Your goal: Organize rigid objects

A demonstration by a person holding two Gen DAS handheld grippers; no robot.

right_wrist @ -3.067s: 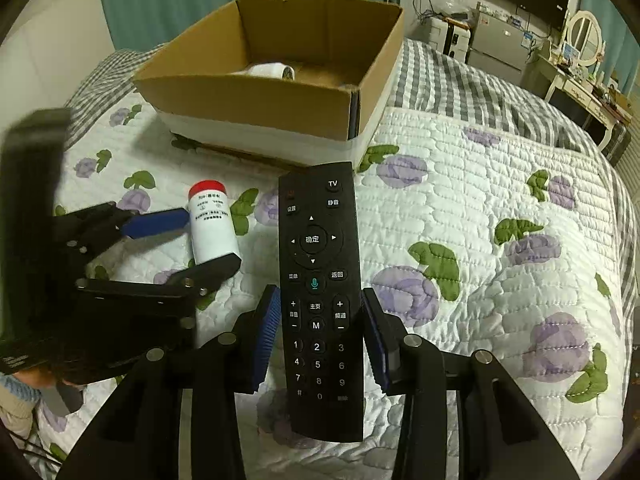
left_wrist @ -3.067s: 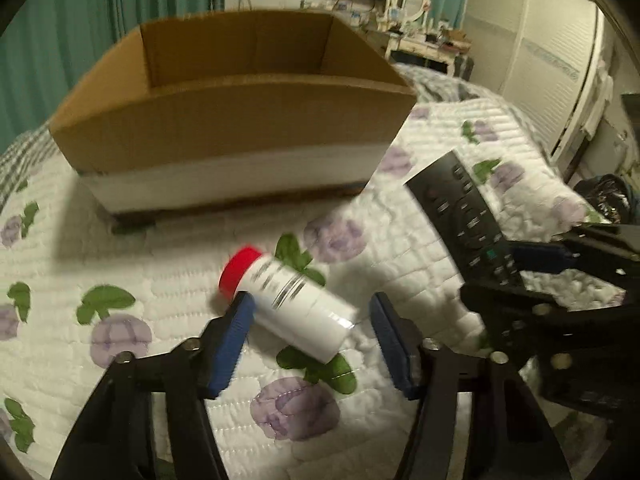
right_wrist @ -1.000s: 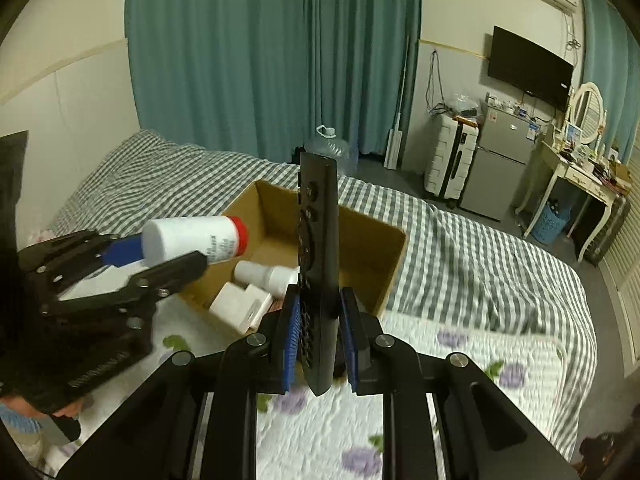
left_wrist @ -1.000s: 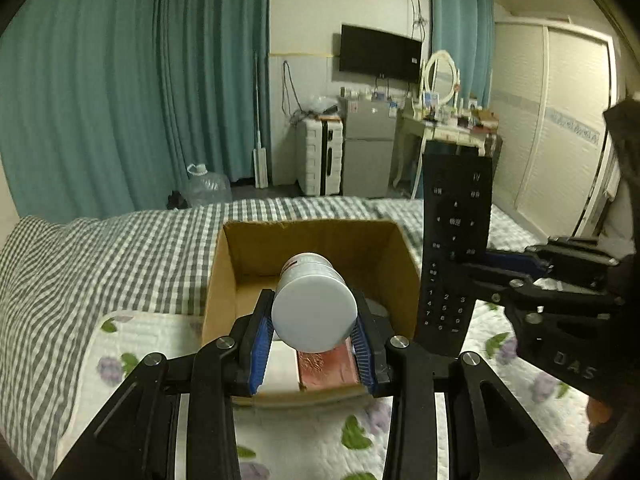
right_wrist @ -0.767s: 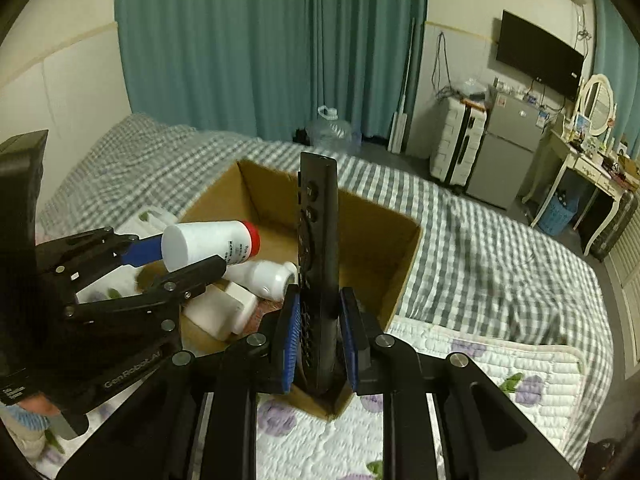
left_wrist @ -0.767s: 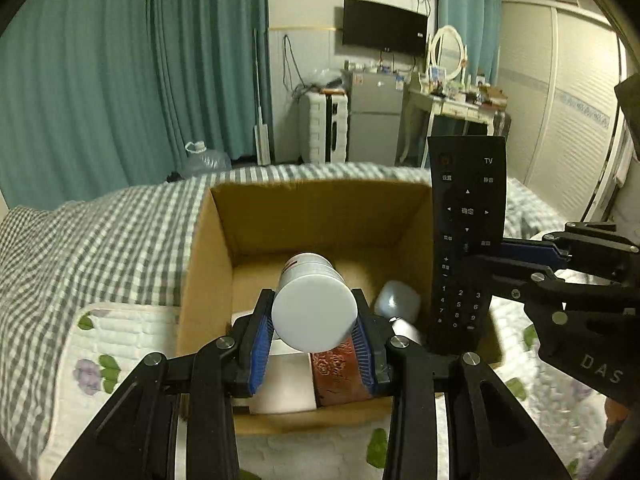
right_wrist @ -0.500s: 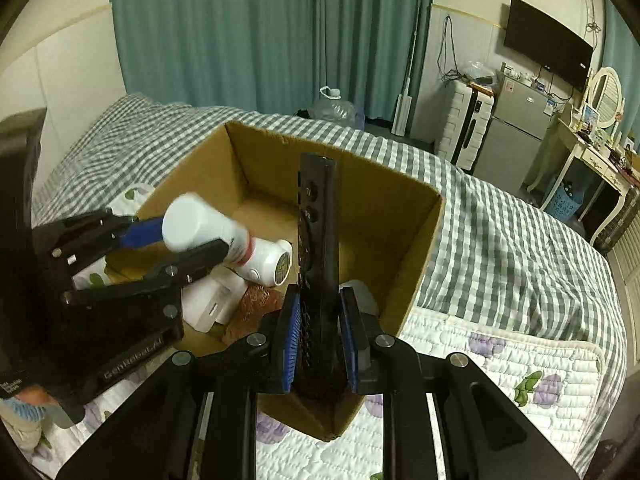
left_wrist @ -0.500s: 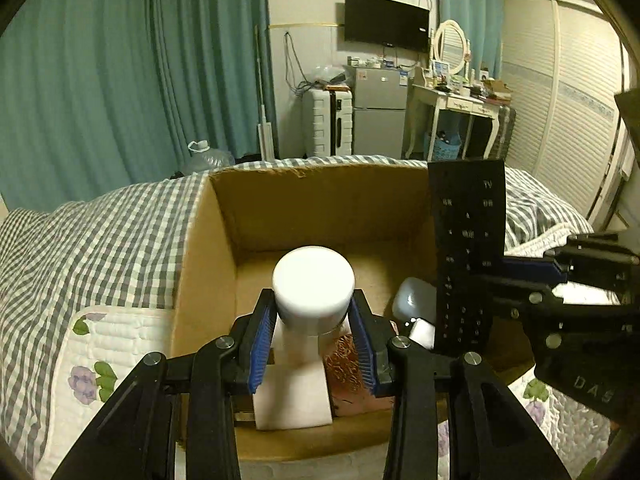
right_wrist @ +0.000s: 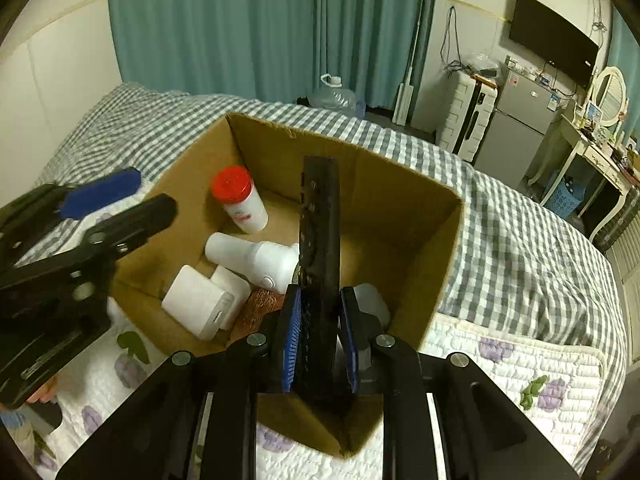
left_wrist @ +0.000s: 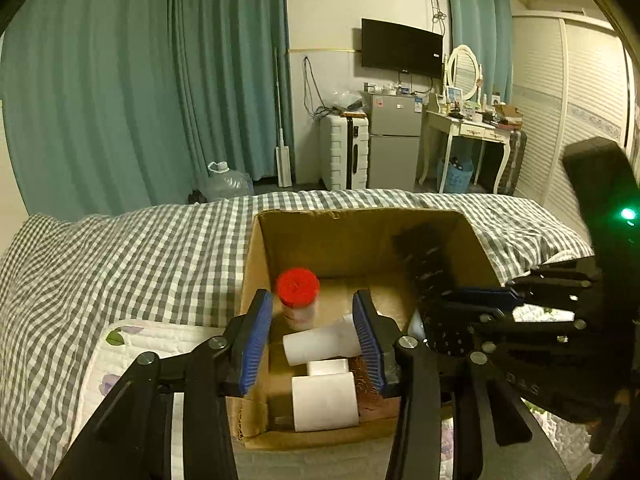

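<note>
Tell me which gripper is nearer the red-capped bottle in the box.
Left. The left gripper, open, sits just above the red-capped bottle, which stands between its fingers in that view. The right gripper is across the cardboard box, shut on the remote.

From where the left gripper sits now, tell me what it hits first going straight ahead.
Probably the red-capped bottle standing in the cardboard box, centred between the open jaws of the left gripper; depth is uncertain.

A brown cardboard box (right_wrist: 420, 232) sits on a grey-and-white checked bed (right_wrist: 520, 248) beside a white quilt (right_wrist: 500, 364) with purple flowers and green leaves. Inside: a red-capped white bottle (right_wrist: 239, 199). The remote (right_wrist: 320, 232) is black, between blue pads (right_wrist: 291, 332).
</note>
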